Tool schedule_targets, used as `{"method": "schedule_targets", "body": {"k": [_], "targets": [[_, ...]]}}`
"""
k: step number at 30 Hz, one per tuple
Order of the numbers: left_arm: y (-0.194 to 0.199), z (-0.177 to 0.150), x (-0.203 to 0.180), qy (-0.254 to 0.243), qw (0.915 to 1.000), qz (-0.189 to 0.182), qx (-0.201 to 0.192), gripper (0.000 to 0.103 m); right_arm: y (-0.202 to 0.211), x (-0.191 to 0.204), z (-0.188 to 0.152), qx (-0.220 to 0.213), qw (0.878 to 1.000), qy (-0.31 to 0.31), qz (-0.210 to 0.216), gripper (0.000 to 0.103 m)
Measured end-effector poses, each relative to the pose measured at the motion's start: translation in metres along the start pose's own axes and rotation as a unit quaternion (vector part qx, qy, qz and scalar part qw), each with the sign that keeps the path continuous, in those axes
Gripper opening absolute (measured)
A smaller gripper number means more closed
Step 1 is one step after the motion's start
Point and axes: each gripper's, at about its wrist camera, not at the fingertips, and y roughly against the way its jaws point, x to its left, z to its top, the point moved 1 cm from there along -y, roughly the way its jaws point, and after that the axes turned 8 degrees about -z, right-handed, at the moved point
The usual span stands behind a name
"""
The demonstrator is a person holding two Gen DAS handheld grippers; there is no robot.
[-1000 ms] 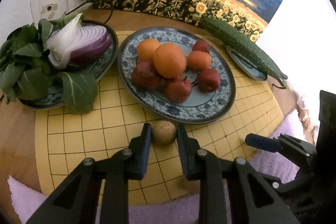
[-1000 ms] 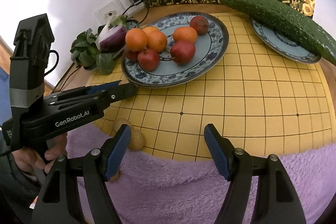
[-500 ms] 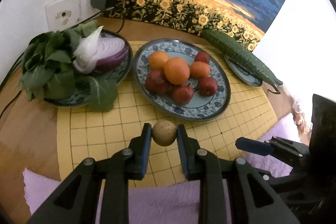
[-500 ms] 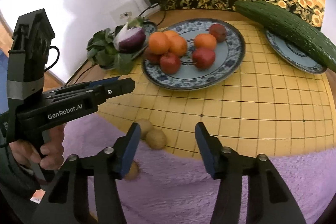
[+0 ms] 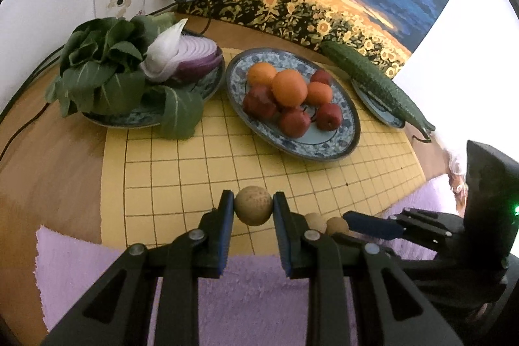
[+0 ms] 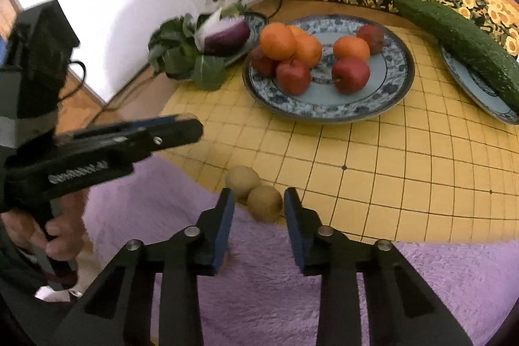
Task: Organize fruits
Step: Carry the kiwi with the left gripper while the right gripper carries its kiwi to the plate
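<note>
My left gripper (image 5: pixel 253 200) is shut on a small round brown fruit (image 5: pixel 253 206), held above the yellow grid board (image 5: pixel 181 171). Beyond it stands the blue patterned plate (image 5: pixel 324 151) with oranges (image 5: pixel 289 88) and red apples (image 5: pixel 294 122). In the right wrist view my right gripper (image 6: pixel 258 195) is closing around a second brown fruit (image 6: pixel 265 204) at the board's near edge. A small gap still shows at each pad. A third brown fruit (image 6: pixel 242 182) touches it on the left. The left gripper (image 6: pixel 191 127) appears side-on and blurred there.
A plate (image 5: pixel 129 120) holds leafy greens and a cut red onion at the left. A cucumber (image 5: pixel 376 83) lies on a plate at the right. A purple towel (image 6: pixel 421 281) covers the near side. A sunflower painting, a wall socket and a cable stand behind.
The left gripper has lifted its brown fruit off the board and drawn back. The right gripper's jaws have narrowed and it has shifted over the two brown fruits at the board's edge.
</note>
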Motion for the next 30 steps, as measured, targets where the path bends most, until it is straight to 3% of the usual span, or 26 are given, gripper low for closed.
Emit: {"method": "schedule_targets", "body": {"k": [16,30], "targets": [[-0.001,0.015,-0.009,-0.01,0.9999,0.001,-0.01,0.025,0.022,-0.015,0.019,-0.041,0.999,-0.014,0.006,0.025],[-0.034,0.047,-0.031,-0.041,0.9991,0.008,-0.011,0.025,0.019,-0.039,0.053,-0.061,0.998,-0.028,0.002,0.025]]}}
